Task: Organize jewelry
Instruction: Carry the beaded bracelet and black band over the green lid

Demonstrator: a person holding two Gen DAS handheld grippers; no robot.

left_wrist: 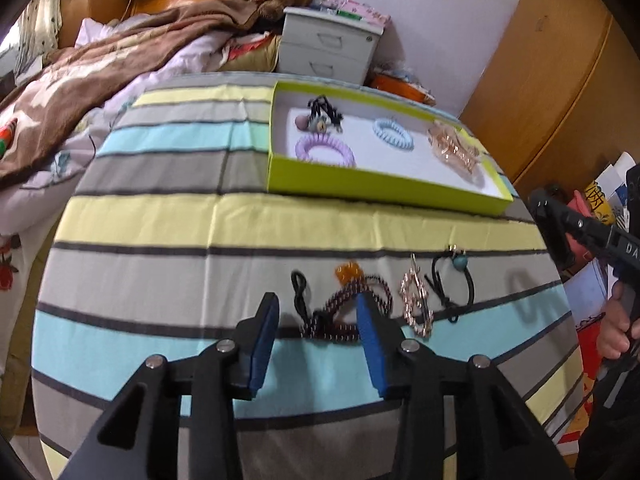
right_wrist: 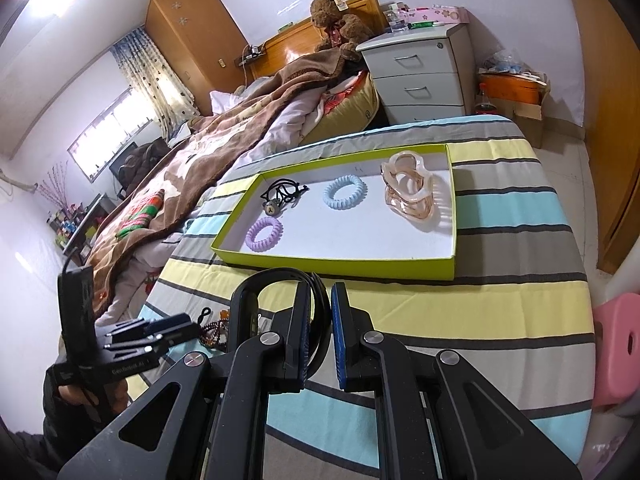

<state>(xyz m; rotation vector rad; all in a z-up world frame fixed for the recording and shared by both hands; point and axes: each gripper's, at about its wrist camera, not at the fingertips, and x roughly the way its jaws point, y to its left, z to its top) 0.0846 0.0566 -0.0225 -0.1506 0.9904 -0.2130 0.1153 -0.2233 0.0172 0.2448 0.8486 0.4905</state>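
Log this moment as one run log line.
left gripper open over bead bracelet | right gripper shut on black headband | tray ahead

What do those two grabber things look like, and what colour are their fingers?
Both are black plastic frames with triangle cut-outs and round silver bolts. The left gripper has flat blue pads on its fingers. The right gripper has the same, with ridged blue pads. White lettering marks each body. A bare hand grips one handle.
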